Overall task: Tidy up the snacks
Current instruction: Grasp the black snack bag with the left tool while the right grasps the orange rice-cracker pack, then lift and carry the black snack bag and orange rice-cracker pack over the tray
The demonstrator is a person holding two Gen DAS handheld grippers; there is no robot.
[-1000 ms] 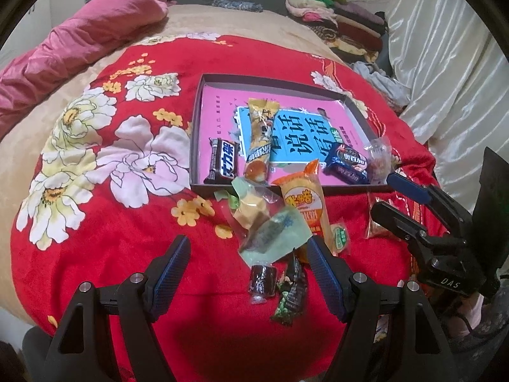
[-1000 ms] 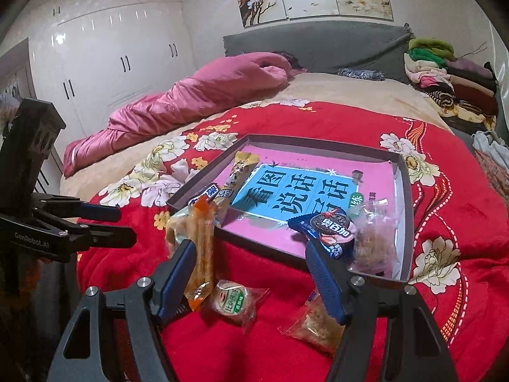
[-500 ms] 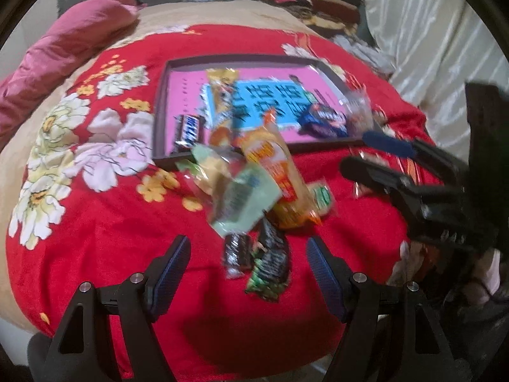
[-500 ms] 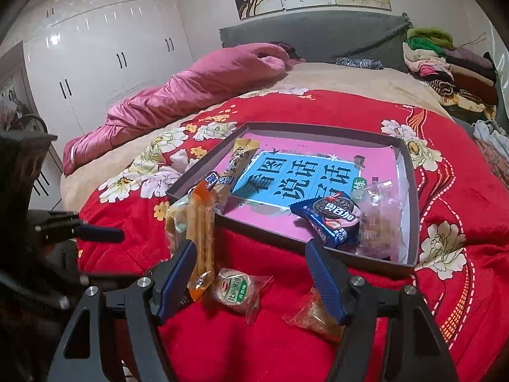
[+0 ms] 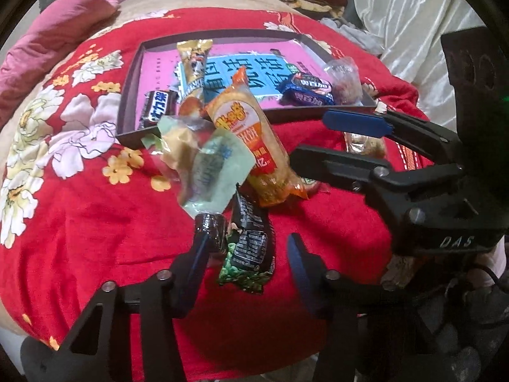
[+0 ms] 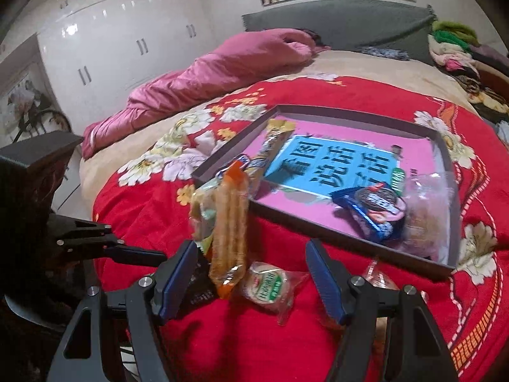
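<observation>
one tray (image 5: pixel 127 102) — four snacks inside

Each tool (image 5: pixel 245 254) is black, with blue finger pads (image 6: pixel 324 281), silver screws and "DAS" lettering.

Blue sheet (image 6: pixel 334 168) in the box: I read big dark Chinese characters, 看图说话.
Right gripper (image 5: pixel 350 140) body: I make out "DAS" in pale letters.
Dark chocolate bar (image 5: pixel 158 109): white characters, 士力架.
Blue cookie pack (image 6: pixel 375 210): white lettering, too blurred for me to read.
Orange snack pack (image 5: pixel 251 137): yellow and white print, blurred.
</observation>
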